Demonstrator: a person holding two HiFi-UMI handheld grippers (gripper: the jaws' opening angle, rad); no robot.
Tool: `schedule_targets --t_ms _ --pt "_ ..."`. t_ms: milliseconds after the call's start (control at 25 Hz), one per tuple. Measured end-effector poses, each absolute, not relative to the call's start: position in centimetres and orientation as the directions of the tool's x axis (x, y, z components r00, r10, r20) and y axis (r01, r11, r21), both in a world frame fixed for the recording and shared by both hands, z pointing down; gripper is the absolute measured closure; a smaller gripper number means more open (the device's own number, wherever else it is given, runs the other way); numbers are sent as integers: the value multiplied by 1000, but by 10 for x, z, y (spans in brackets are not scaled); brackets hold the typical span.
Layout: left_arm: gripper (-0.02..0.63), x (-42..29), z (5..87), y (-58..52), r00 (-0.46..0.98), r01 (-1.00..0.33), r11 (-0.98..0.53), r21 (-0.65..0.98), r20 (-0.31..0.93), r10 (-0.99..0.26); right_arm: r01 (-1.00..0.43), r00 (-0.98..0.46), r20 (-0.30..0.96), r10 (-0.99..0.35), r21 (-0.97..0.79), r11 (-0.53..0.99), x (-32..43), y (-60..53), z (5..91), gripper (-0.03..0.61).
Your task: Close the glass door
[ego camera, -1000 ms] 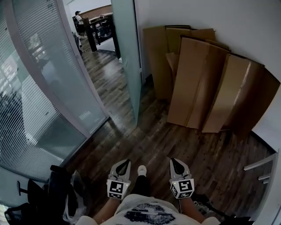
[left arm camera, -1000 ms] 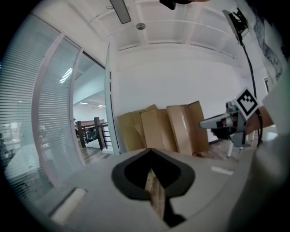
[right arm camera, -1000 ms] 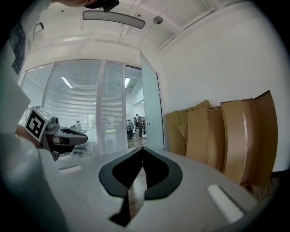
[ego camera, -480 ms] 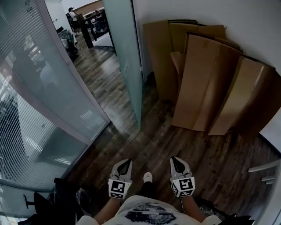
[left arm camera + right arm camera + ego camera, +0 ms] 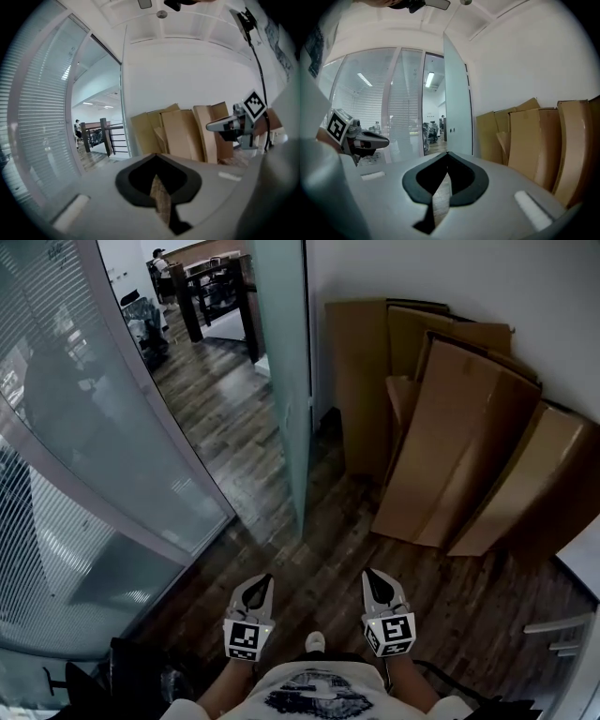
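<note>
The dark wood-plank floor (image 5: 239,427) stretches away towards the far room. Flattened cardboard boxes (image 5: 450,446) stand on edge on it, leaning against the white wall (image 5: 487,287). The person's white shoe (image 5: 315,641) rests on the planks.

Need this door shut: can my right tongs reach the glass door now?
Probably not yet: right tongs sit shut near the body, the glass door stands ahead; only wooden floor between.
</note>
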State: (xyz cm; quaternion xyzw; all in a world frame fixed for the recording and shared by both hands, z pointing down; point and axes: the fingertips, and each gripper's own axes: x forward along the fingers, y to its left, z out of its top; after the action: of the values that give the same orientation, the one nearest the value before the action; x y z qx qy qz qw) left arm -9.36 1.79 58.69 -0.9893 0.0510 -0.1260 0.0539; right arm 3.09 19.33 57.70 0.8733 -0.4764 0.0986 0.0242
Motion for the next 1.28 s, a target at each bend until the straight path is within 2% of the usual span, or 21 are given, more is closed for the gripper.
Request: schedule_targets --t_ms 560,1280 --pt "612 -52 592 -52 955 -198 -976 -88 206 -212 -870 484 193 -854 -1 -493 99 125 570 571" --pt "612 75 577 -168 856 -444 -888 -118 236 -460 -971 223 176 -959 -49 -235 269 -43 562 571"
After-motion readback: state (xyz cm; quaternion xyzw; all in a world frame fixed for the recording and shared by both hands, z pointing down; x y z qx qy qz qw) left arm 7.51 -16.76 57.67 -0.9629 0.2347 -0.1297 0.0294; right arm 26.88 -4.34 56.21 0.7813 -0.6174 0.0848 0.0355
